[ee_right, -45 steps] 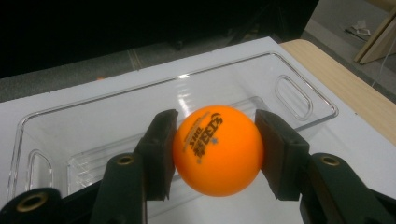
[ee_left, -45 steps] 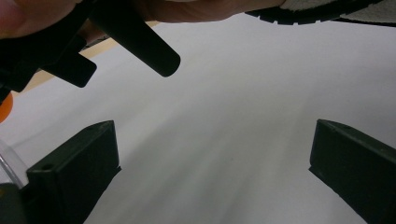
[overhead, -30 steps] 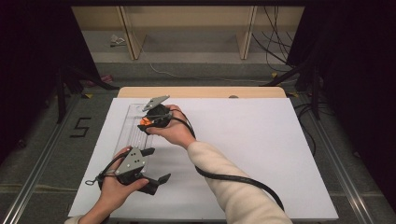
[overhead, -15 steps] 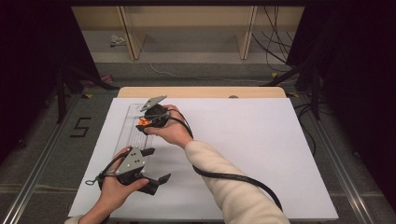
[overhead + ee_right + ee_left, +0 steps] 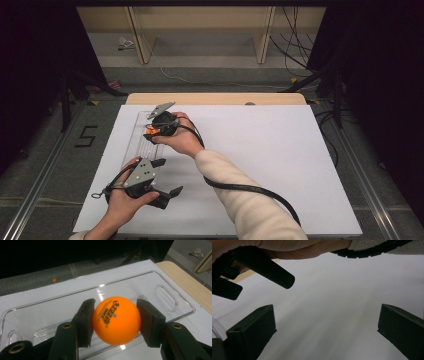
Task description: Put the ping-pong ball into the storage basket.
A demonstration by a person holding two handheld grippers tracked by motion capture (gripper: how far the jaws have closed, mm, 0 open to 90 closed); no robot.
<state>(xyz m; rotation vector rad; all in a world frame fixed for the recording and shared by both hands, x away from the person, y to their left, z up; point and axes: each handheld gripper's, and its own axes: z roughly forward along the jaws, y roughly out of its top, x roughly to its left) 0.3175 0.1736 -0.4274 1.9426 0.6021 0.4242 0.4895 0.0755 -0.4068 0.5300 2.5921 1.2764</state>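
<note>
The right gripper [image 5: 116,322] pinches an orange table-tennis ball [image 5: 116,320] between its pads, directly above the clear plastic tray [image 5: 172,300]. The tray lies below these jaws. The left gripper [image 5: 324,335] stands spread, well apart.

Support: wooden table [image 5: 215,98] carrying white board [image 5: 280,165] covering most of it | Directly on board: clear plastic tray [image 5: 136,142] lying near left edge, toward far-left corner | Far table edge showing bare wood
</note>
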